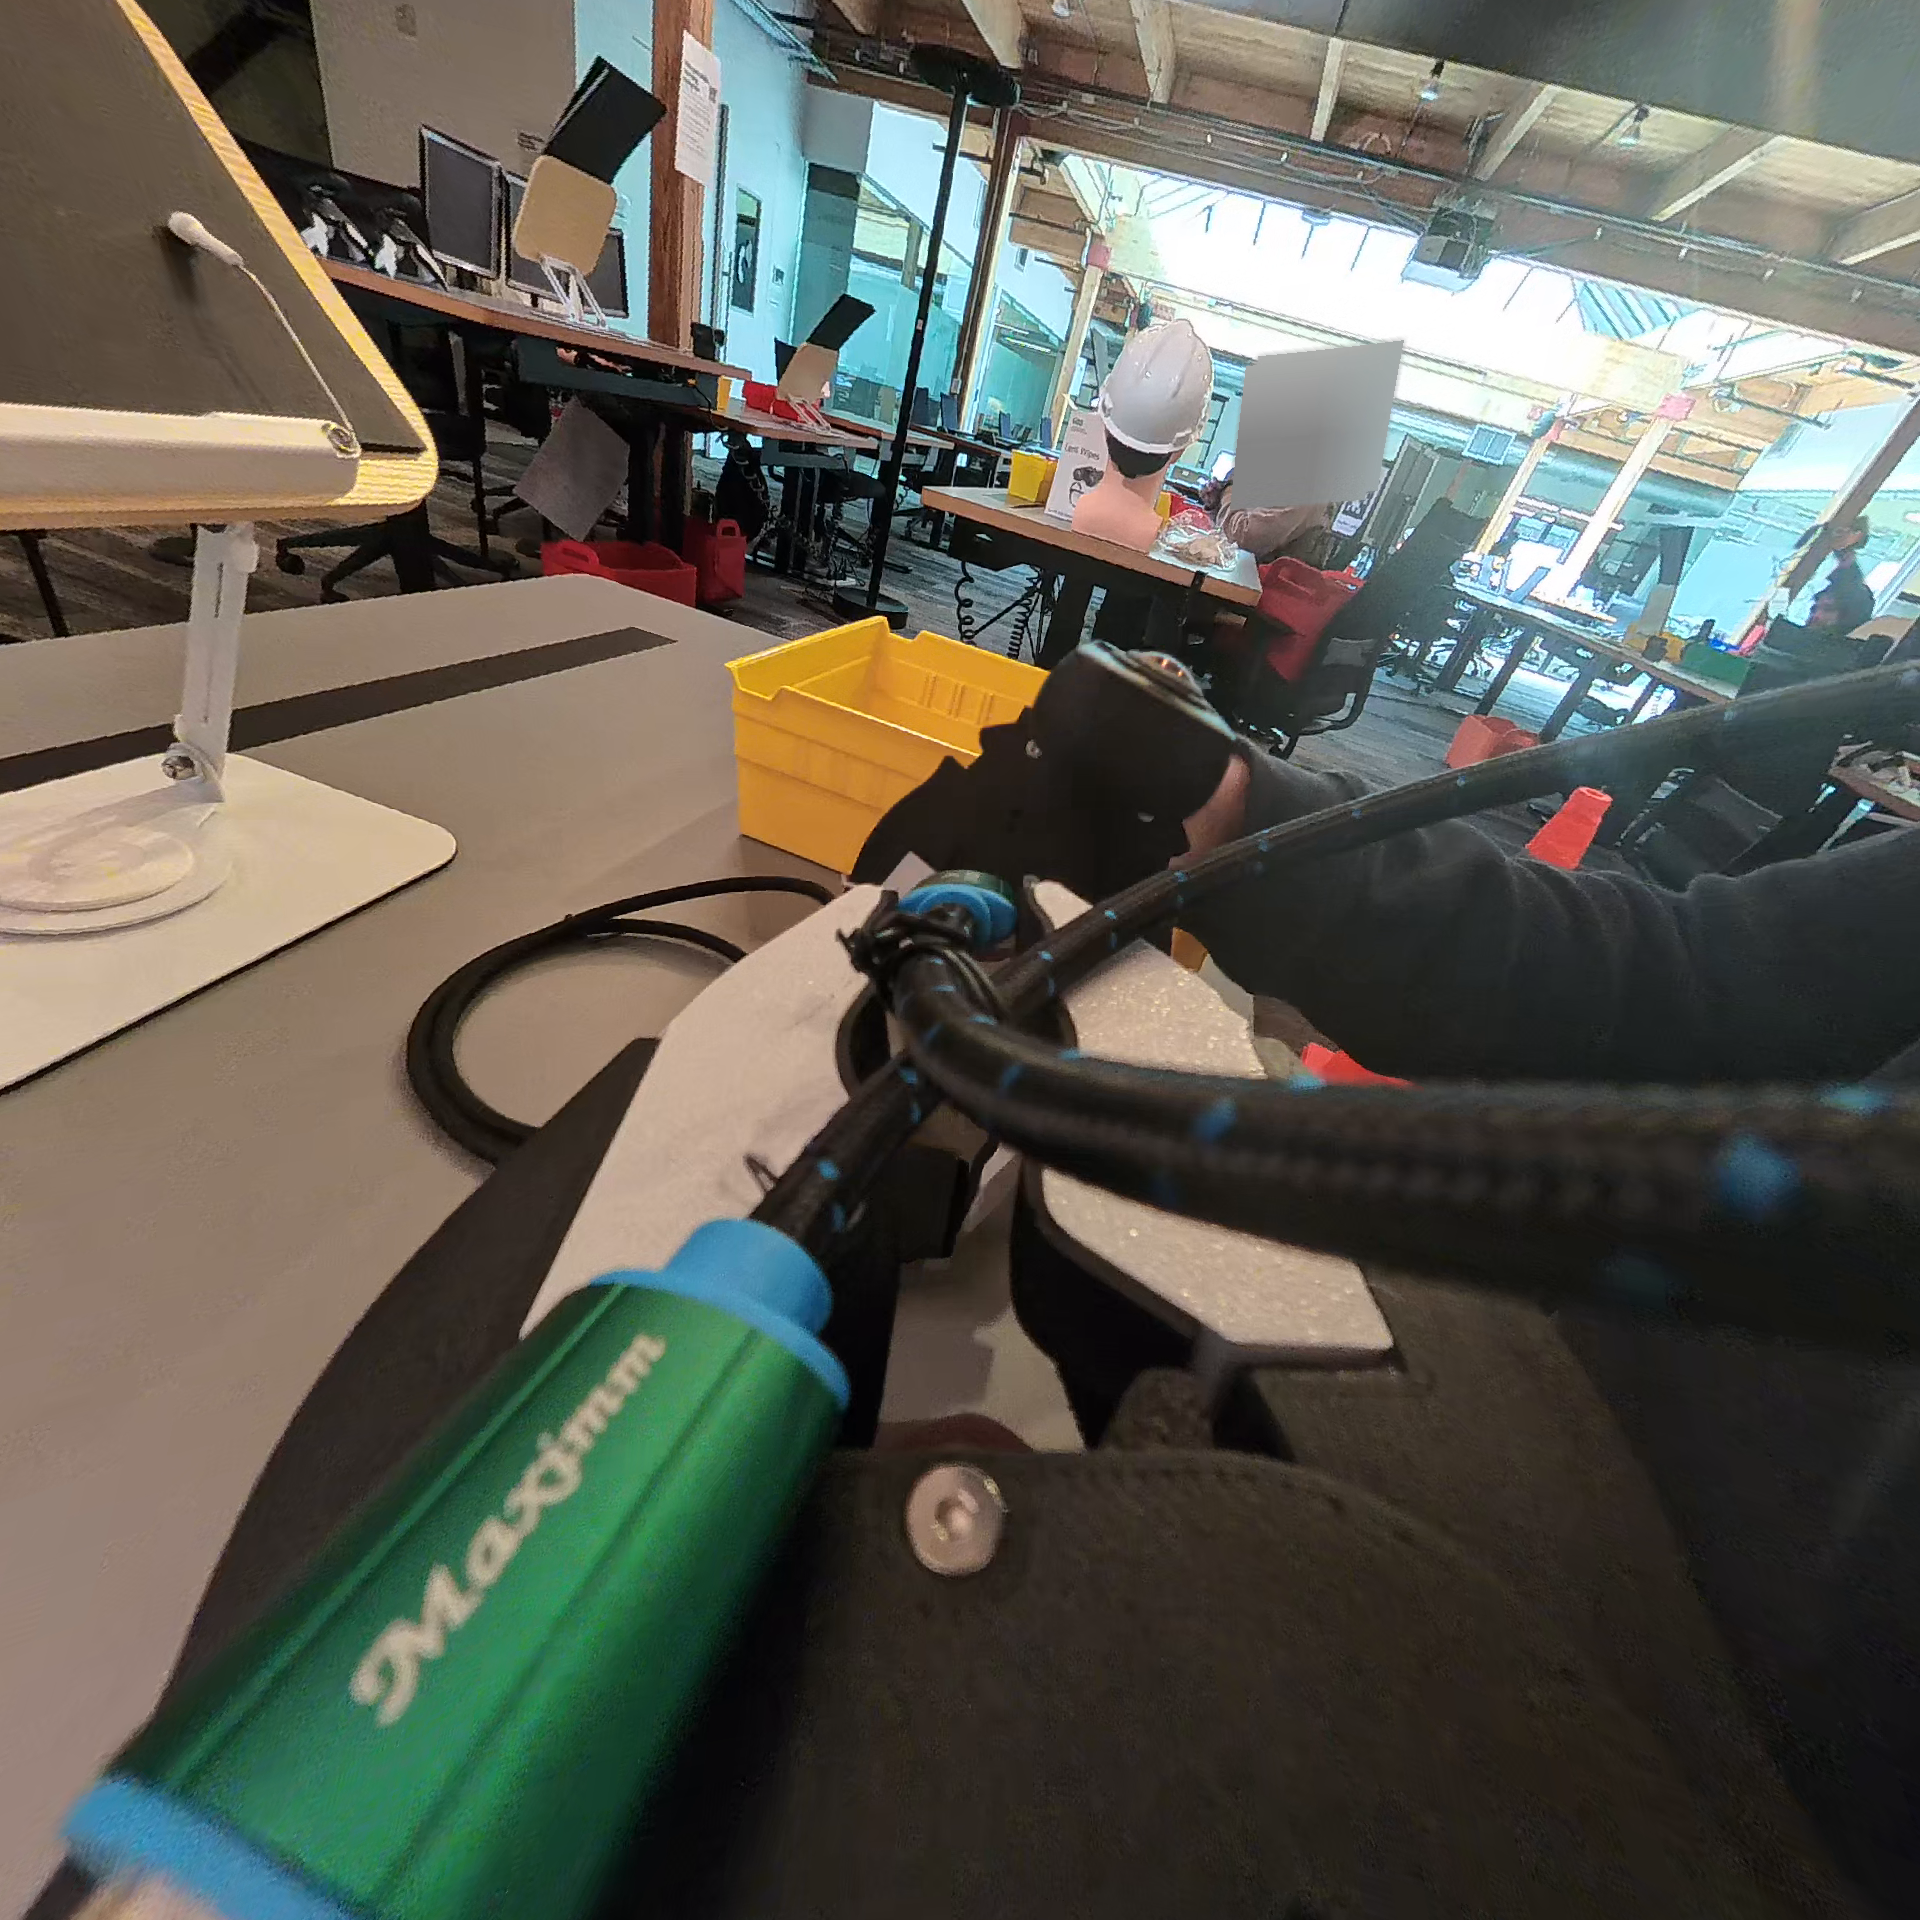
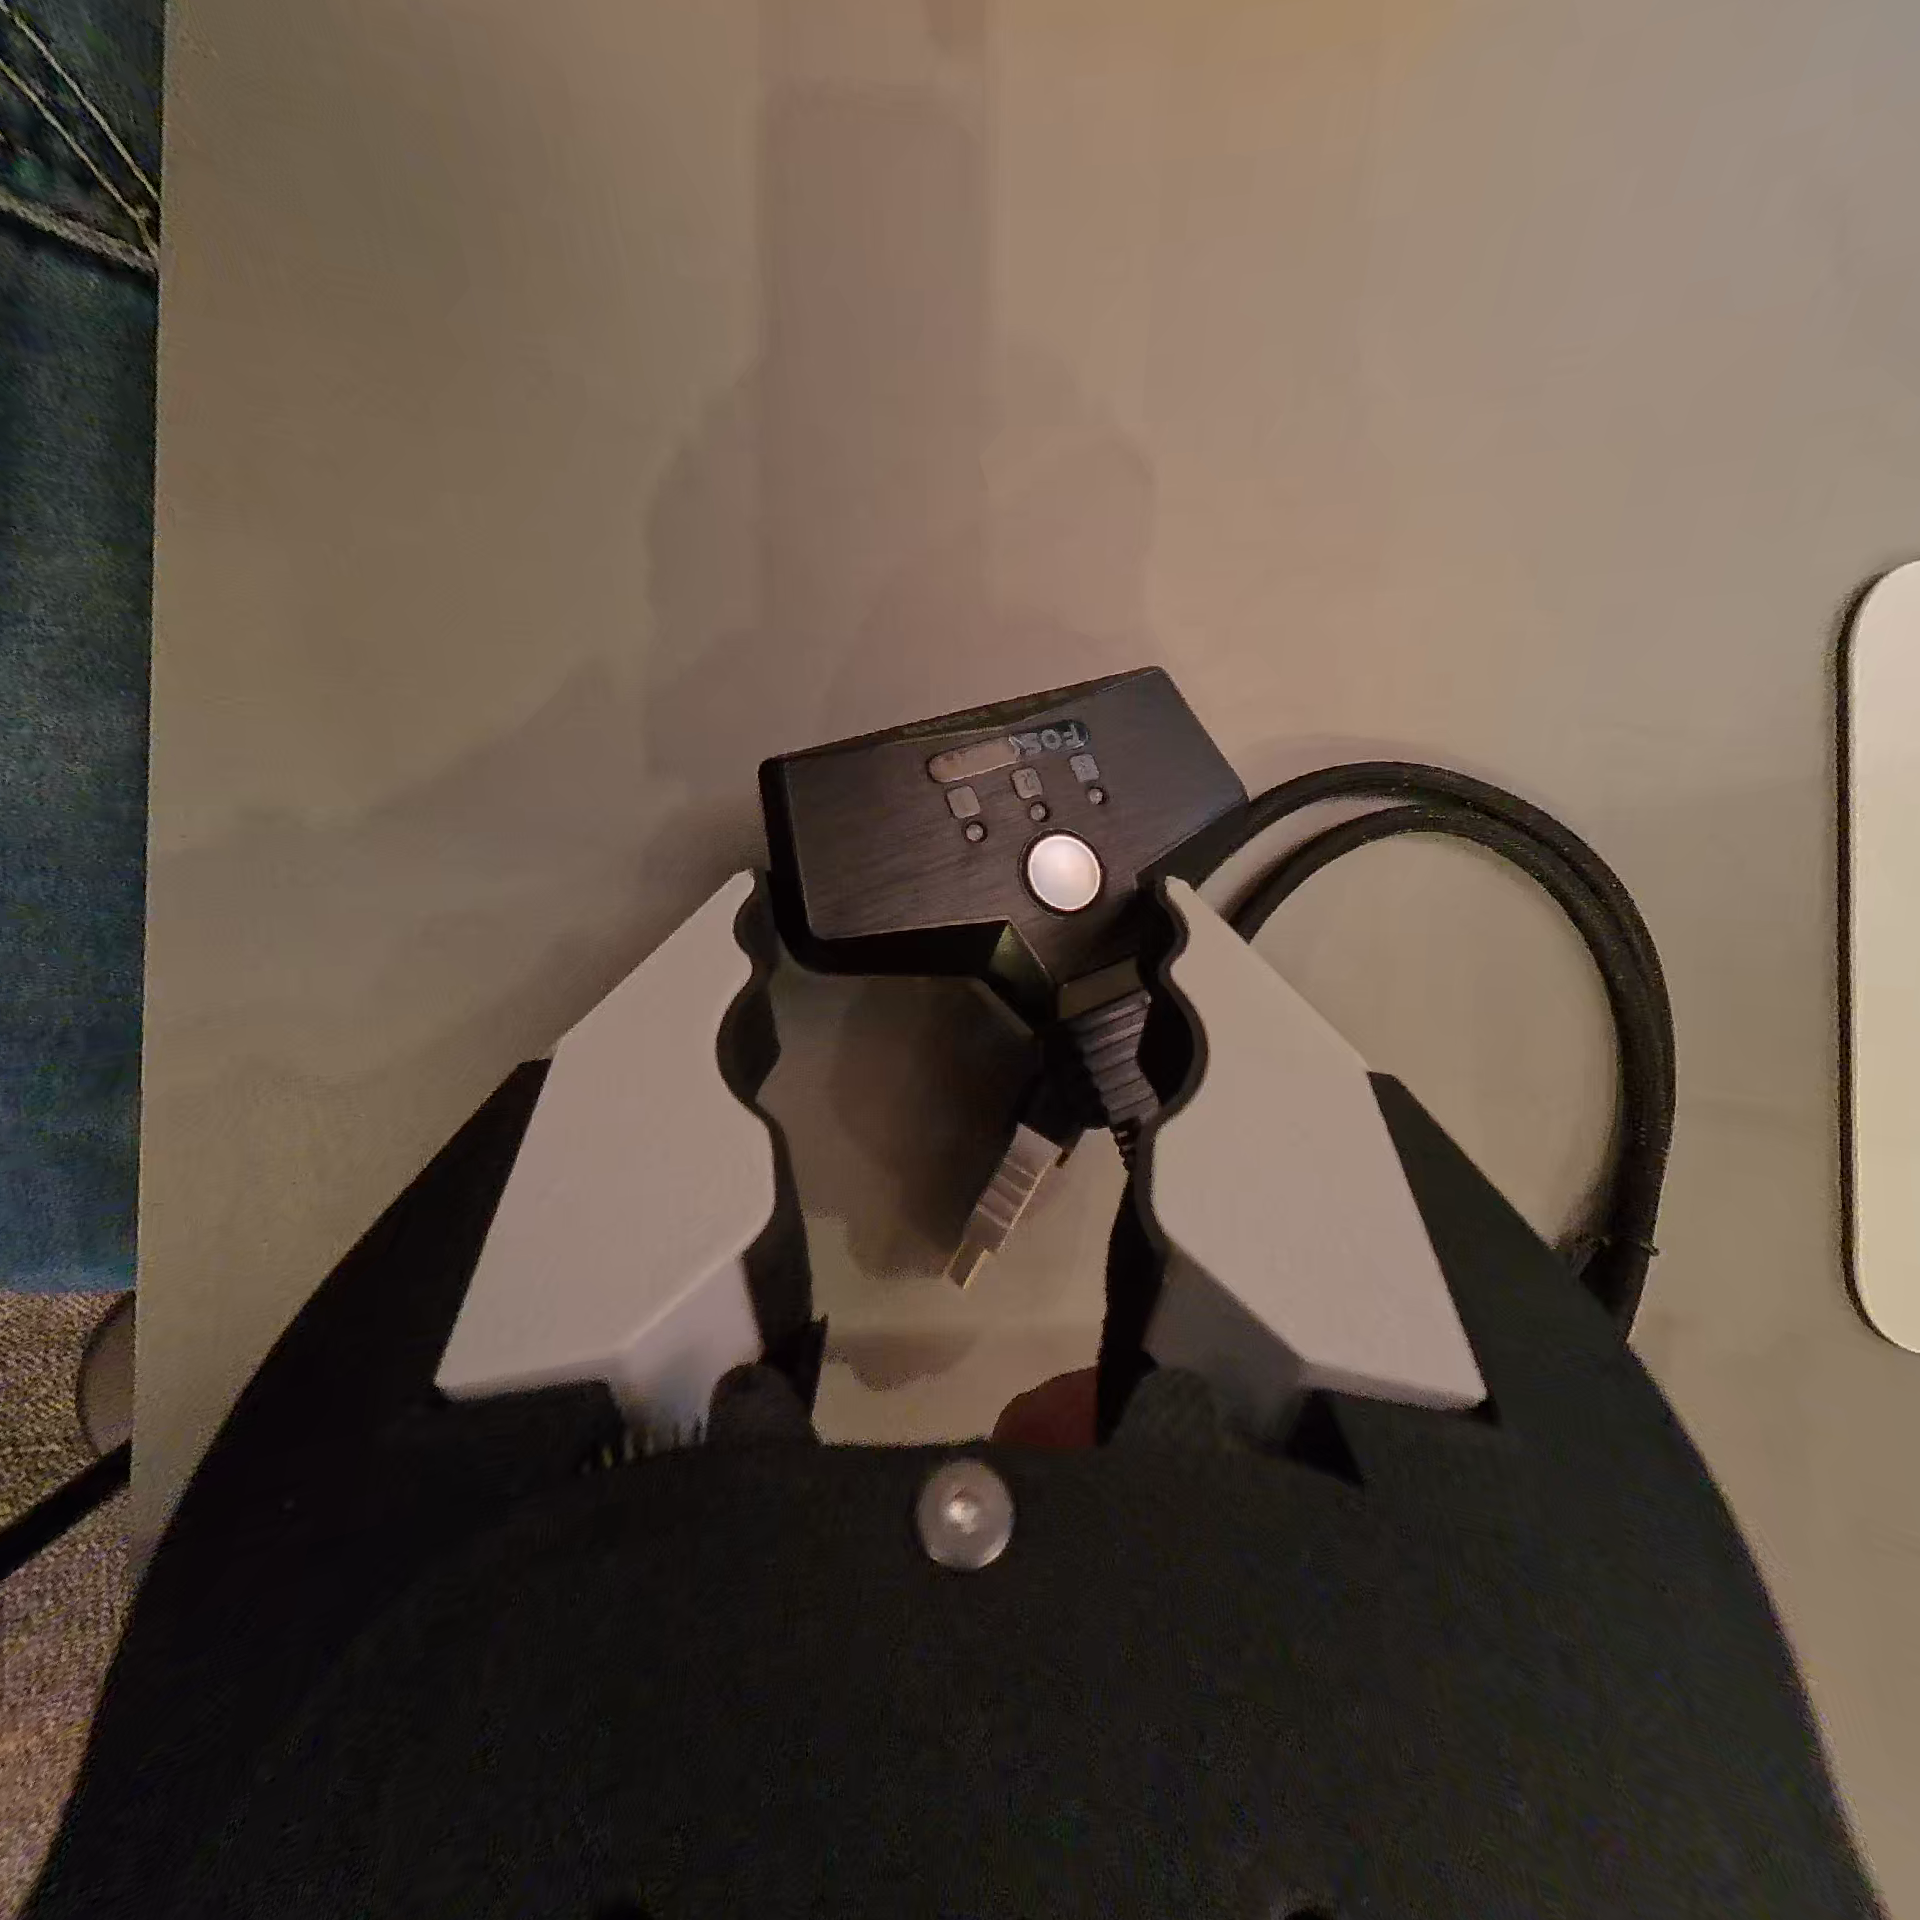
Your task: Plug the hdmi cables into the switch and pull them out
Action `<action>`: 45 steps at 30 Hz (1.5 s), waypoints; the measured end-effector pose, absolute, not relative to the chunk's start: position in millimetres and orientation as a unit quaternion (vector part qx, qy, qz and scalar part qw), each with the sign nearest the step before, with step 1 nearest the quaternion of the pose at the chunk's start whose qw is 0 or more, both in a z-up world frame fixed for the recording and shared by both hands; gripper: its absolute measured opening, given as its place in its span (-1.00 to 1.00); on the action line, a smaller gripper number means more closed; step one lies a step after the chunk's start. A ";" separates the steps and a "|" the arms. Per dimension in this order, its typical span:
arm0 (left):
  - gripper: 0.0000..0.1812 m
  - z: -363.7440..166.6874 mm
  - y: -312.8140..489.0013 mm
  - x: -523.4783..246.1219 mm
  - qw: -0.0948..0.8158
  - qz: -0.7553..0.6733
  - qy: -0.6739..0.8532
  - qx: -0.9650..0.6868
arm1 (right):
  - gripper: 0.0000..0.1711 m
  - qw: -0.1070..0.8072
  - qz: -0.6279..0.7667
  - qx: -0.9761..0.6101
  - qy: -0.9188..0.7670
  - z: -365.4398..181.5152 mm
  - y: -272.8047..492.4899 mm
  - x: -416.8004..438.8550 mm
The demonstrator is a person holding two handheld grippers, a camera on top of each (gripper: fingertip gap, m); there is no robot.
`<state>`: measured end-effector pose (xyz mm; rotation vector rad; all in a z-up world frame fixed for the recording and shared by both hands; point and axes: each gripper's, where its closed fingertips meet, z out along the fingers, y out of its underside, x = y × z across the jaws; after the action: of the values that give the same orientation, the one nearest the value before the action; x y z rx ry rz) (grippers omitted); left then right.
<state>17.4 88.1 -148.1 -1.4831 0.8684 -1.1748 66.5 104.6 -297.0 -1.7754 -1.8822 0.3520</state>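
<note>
On the left of the left wrist view, a white tablet stand (image 1: 208, 831) sits on the grey table (image 1: 312, 1195), its tilted panel reaching the top corner. Right of it a thin black cable (image 1: 457, 997) loops on the tabletop. Near the camera, a green HDMI plug with blue collars (image 1: 499, 1558) lies across the left gripper (image 1: 935, 1039), pointing toward the lens, and its braided black-and-blue cable (image 1: 1351, 1132) runs up between the white fingers (image 1: 727, 1070), coils, and sweeps off to the right. The fingers sit close on either side of the cable bundle, but whether they actually pinch it cannot be told. Beyond them is a yellow bin (image 1: 831, 727) at the far table edge, and to its right the other gripper, black, held by a dark sleeve (image 1: 1455, 935).

In the right wrist view, the right gripper (image 2: 961, 909) is spread, its white fingers (image 2: 644, 1091) flanking the near end of the black switch (image 2: 987, 810), which rests flat on the table (image 2: 520, 520). A short grey plug (image 2: 997, 1205) dangles between the fingers below the switch. To the right, a black braided cable (image 2: 1621, 1039) arcs away from the switch, and a white pad edge (image 2: 1881, 935) sits farthest right.
</note>
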 end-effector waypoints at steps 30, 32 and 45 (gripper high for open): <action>-0.76 -156.9 91.6 7.5 0.505 -0.474 0.358 -0.626 | -0.07 0.211 0.113 -0.748 -0.619 -320.8 140.6 72.7; -0.76 -156.7 91.9 6.7 0.506 -0.474 0.357 -0.626 | -0.08 0.211 0.116 -0.749 -0.617 -321.0 141.4 72.3; -0.77 -154.6 95.4 0.1 0.512 -0.469 0.353 -0.627 | -0.08 0.297 0.288 -0.727 -0.548 -273.6 130.6 51.3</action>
<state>0.1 95.4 -154.6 -1.5077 0.8499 -1.1286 51.3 130.6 -273.6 -1.9334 -1.4560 0.7653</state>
